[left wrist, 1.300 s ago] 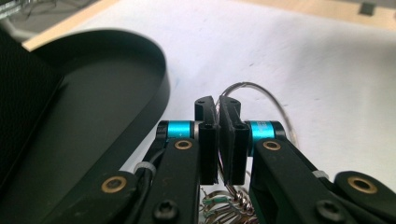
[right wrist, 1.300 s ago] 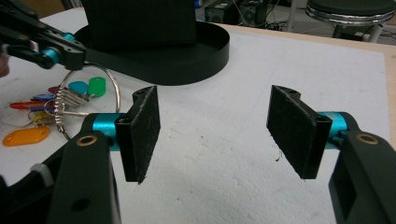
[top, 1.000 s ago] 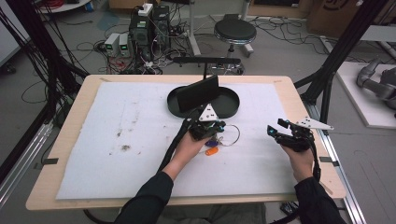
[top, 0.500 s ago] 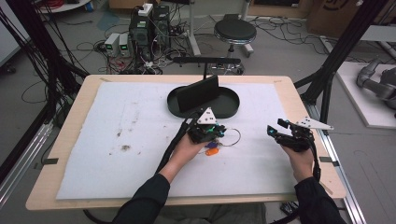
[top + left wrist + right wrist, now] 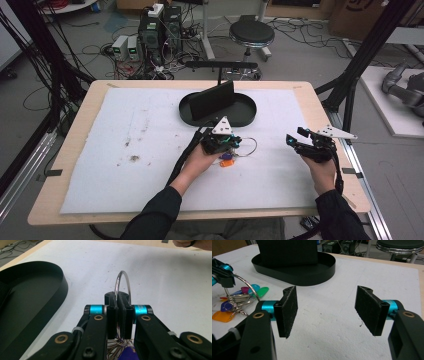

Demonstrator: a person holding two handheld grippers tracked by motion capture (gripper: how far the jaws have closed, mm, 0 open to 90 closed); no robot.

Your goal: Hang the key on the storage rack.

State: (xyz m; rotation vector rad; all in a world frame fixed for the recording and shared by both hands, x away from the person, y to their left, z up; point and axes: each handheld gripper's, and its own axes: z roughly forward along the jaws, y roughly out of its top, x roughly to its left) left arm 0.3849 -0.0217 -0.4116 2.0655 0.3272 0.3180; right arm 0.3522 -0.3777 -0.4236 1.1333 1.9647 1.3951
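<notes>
Keys on a wire ring [image 5: 244,288] look to be the thing being worked: a thin metal loop carrying several flat coloured plastic tags [image 5: 225,311] and a tangle of smaller rings. From where I stand it seems light, stiff at the loop but loose and jangly below, likely to swing and slide. The ring itself is the sensible hold, and the left tool [image 5: 119,315] has its jaws pressed together on that loop, just above the white table [image 5: 125,165]. The right tool [image 5: 327,312], well apart from the bunch, stands spread and empty. Farther off sits a black oval tray [image 5: 247,112]. No writing or brand is legible anywhere.
</notes>
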